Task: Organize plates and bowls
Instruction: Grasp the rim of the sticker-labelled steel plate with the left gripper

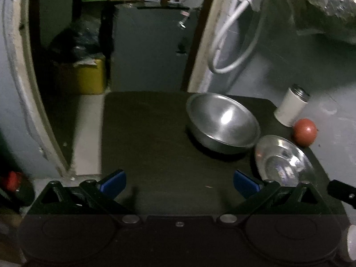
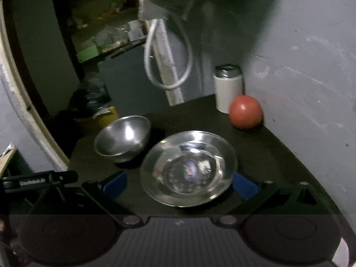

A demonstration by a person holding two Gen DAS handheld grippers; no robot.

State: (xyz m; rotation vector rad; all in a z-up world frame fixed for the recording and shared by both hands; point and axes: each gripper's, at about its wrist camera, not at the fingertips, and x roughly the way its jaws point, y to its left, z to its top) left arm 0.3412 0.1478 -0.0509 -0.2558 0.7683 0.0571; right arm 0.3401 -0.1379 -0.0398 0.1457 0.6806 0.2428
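A deep steel bowl (image 1: 222,122) (image 2: 123,139) stands on the dark table (image 1: 151,146), and a shallow steel plate (image 1: 283,161) (image 2: 189,169) lies just to its right. My left gripper (image 1: 179,183) is open above the table's near part, left of the plate and short of the bowl, with nothing between its blue pads. My right gripper (image 2: 180,184) is open too, and the plate's near rim sits between its blue fingertips (image 2: 114,185). Whether they touch the plate I cannot tell.
A white canister with a metal lid (image 1: 290,106) (image 2: 228,87) and a red ball-like fruit (image 1: 304,134) (image 2: 245,112) stand by the wall at the table's far right. A white hose loop (image 1: 224,51) hangs beyond. The table's left edge drops toward a doorway with a yellow bin (image 1: 89,77).
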